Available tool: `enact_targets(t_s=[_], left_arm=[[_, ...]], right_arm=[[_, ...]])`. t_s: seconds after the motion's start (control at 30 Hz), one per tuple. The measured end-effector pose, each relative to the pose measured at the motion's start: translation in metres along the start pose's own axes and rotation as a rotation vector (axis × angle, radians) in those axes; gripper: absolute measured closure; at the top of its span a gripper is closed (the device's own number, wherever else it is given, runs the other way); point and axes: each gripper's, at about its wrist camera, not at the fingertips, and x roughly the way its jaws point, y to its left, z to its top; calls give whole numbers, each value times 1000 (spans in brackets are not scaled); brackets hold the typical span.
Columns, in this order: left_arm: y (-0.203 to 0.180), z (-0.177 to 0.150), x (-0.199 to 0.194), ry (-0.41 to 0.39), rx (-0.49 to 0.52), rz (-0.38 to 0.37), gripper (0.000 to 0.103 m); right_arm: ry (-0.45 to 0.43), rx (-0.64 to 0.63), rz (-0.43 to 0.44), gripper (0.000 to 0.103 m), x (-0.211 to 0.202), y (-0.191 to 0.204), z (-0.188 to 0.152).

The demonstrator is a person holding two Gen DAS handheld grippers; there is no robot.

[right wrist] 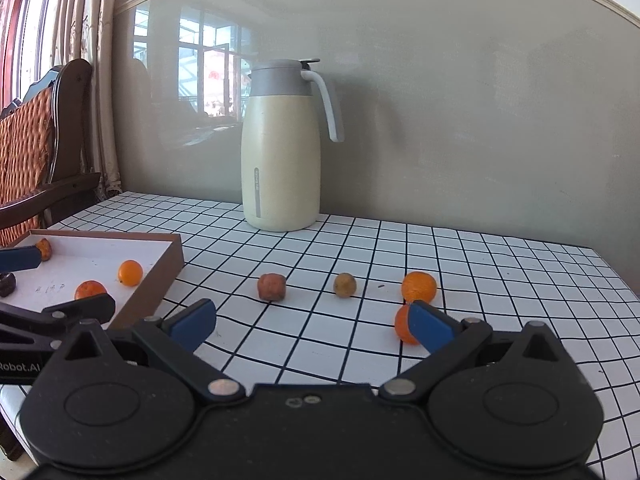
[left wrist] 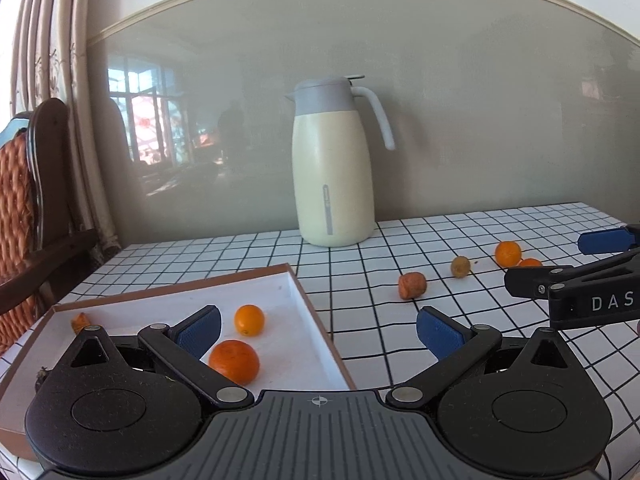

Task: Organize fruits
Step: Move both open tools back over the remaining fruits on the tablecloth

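Fingers (left wrist: 202, 330) of the left gripper (left wrist: 318, 332) stood wide apart with nothing between them, hanging over the near right part of the box (left wrist: 320, 320). The left pad covered part of the big orange (left wrist: 236, 362) in the box; a smaller orange (left wrist: 249, 320) lay just behind it, clear of the pad. At the box's far left corner a small orange-brown piece (left wrist: 80, 321) showed only partly behind the gripper's linkage, too hidden to name. A dark lump at the box's near left, seen in the right wrist view (right wrist: 7, 283), was cut by the frame edge and could not be identified.

The right gripper (right wrist: 312, 326) was likewise spread open and empty over the checked surface (right wrist: 320, 248). Its right pad (right wrist: 430, 328) overlapped the near orange (right wrist: 402, 326), hiding most of it; whether pad and fruit touched could not be told. Another orange (right wrist: 419, 287) sat just behind. Farther left on the surface lay a yellowish-brown round fruit (right wrist: 345, 285) and a reddish-brown, wrinkled one (right wrist: 272, 287), well apart from each other and both outside the box.

In the left wrist view the right gripper entered from the right edge, mostly cut off, and hid most of the near orange. A cream jug (right wrist: 280, 152) stood upright at the back against the wall. A chair (right wrist: 36, 152) sat left of the surface, partly out of frame.
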Motion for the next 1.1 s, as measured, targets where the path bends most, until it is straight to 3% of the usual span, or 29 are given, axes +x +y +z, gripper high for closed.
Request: enact_targets(t_s=[0.4,0.87,1.1], left_arm=[[-22,2,5,2,-19,-46,0],[-59,5,16,-17,26,-92,0],[-74,6,36,3,27,-63,0]], right_arm=[[32,5,-45,7,0,-25,-15],[35,46,-102,10,-2,-57,-20],[44,69,-104,16,4,-74,-22]])
